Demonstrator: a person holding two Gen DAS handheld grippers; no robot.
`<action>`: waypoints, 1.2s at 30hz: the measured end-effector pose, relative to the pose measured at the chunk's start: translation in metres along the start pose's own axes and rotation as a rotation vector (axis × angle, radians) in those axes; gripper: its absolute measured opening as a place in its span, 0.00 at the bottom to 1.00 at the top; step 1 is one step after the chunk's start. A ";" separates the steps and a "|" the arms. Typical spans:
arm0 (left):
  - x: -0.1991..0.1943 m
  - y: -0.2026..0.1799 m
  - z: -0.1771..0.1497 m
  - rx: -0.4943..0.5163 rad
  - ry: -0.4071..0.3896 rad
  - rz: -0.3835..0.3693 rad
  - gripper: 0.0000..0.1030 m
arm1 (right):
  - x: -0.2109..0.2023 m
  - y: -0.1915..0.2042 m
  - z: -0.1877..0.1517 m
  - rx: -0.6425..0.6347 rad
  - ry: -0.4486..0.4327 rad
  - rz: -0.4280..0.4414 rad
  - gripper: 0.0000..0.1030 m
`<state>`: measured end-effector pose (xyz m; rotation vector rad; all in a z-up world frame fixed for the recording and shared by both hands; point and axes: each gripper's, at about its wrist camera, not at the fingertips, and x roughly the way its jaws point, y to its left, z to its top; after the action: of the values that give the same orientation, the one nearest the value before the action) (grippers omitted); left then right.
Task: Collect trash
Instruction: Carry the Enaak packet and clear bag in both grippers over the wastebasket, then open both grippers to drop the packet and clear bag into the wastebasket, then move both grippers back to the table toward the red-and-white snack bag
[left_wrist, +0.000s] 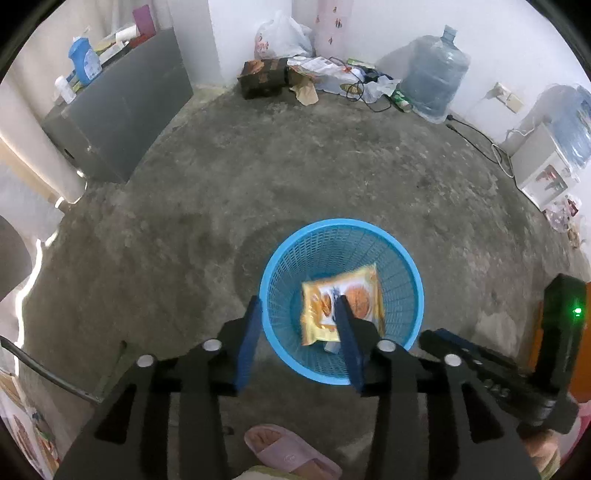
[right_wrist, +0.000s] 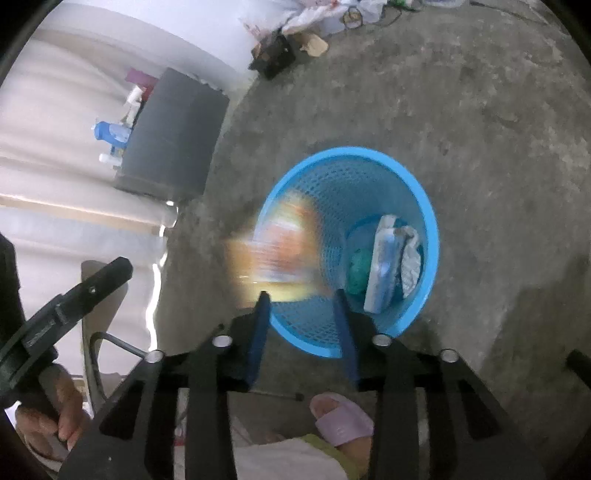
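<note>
A blue mesh basket (left_wrist: 406, 266) stands on the concrete floor, also in the right wrist view (right_wrist: 424, 206). An orange snack packet (left_wrist: 343, 299) is in the air inside the basket mouth; in the right wrist view it is a motion-blurred orange shape (right_wrist: 280, 251) at the basket's left rim. My left gripper (left_wrist: 299, 302) is open and empty above the basket's near rim. My right gripper (right_wrist: 301, 295) is open and empty above the rim. White, blue and green trash (right_wrist: 388, 258) lies in the basket bottom.
A grey cabinet (left_wrist: 122, 110) with bottles stands at the left wall. A box, bags and cables (left_wrist: 317, 77) lie at the far wall beside a water jug (left_wrist: 436, 74). A white appliance (left_wrist: 543, 166) is at the right. My pink slipper (left_wrist: 288, 454) is near the basket.
</note>
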<state>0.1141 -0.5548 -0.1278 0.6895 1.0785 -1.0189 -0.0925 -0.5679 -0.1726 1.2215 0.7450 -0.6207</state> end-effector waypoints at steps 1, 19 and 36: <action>-0.003 0.001 0.000 -0.001 -0.009 0.004 0.43 | 0.001 0.000 0.002 0.001 -0.003 -0.002 0.42; -0.205 0.052 -0.102 -0.161 -0.330 0.061 0.71 | -0.059 0.059 -0.038 -0.234 -0.104 0.004 0.65; -0.337 0.138 -0.286 -0.430 -0.583 0.314 0.74 | -0.093 0.171 -0.106 -0.549 -0.085 0.137 0.65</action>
<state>0.0908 -0.1451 0.0864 0.1760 0.6162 -0.6236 -0.0367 -0.4223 -0.0158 0.7270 0.6938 -0.3201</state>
